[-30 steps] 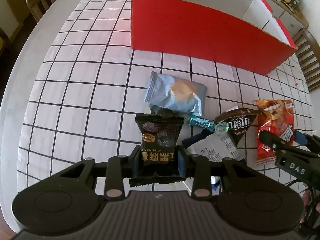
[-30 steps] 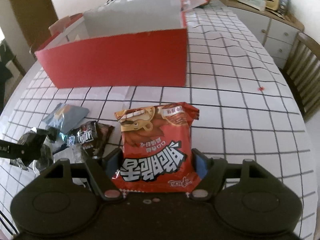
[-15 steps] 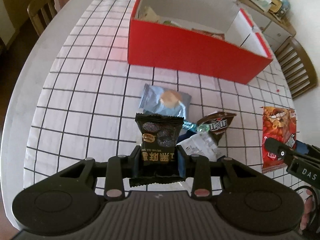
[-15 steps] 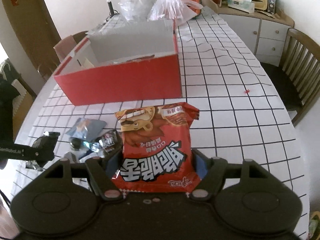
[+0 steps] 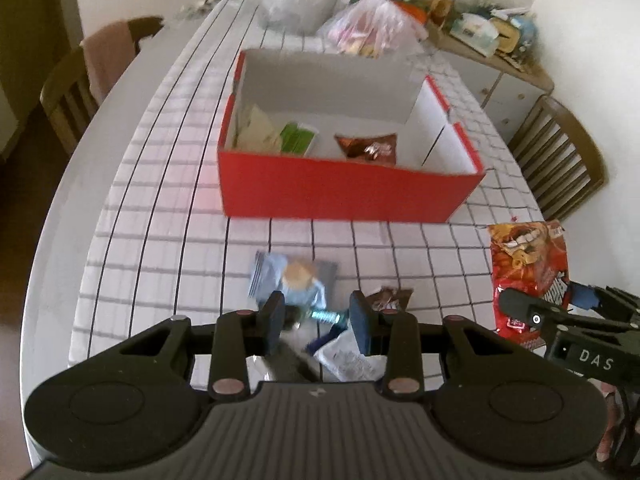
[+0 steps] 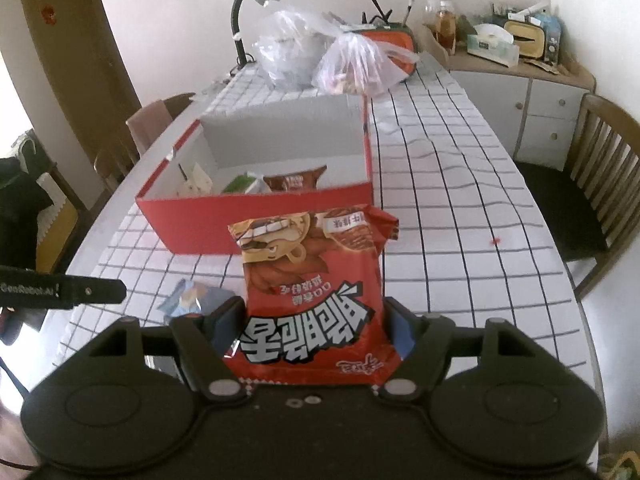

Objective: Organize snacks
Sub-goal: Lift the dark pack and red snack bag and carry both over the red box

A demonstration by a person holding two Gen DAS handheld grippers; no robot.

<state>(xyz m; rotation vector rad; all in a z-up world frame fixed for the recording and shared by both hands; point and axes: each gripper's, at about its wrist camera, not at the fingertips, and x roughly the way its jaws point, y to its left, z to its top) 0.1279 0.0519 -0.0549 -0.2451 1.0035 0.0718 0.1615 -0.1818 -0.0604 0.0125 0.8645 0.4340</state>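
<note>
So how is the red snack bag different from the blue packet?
The red snack bag is held up in the right gripper; the blue packet lies flat on the table. The red snack bag looks bigger and puffier than the blue packet. Both are outside the red box.

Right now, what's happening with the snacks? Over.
Right gripper shut on red chip bag. Left gripper open, holding nothing. Red box ahead, top open.

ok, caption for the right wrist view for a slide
Right gripper holds a red snack bag over the checked table, facing the open red box.
</note>
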